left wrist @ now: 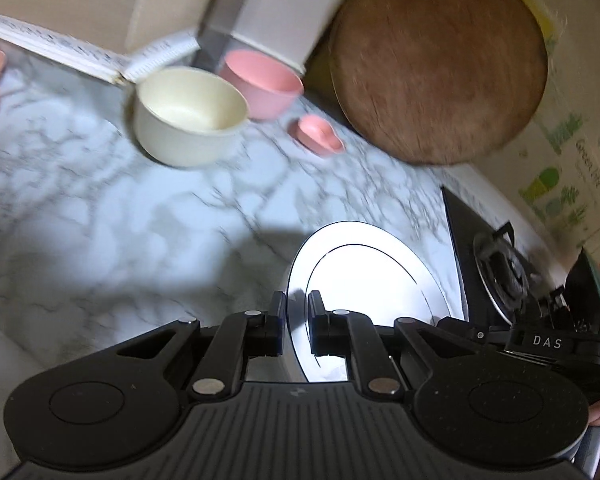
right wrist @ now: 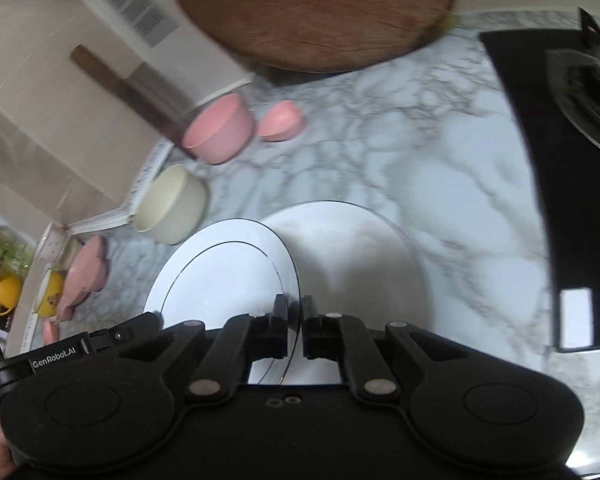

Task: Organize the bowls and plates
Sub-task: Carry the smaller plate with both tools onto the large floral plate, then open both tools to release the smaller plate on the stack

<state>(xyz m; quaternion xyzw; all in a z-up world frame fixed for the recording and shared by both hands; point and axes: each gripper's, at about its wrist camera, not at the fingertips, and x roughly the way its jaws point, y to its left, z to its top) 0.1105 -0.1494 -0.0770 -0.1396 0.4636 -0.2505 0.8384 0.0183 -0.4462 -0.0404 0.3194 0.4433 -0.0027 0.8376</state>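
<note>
Marble bench with a white plate gripped by both grippers.

The bench (left wrist: 100, 208) is glossy white marble with grey veins, set against pale wall tiles, a black glass stove (right wrist: 540, 184) along one side. A round wooden board (left wrist: 440, 64) leans at the back. The left gripper (left wrist: 297, 312) and right gripper (right wrist: 296, 316) each have their fingers pinched narrow on the rim of a thin, shiny white plate (right wrist: 220, 280) with a fine dark ring, near the stove. Behind it stand a smooth cream bowl (left wrist: 188, 116), a pink bowl (left wrist: 264, 84) and a small pink dish (left wrist: 320, 134).
</note>
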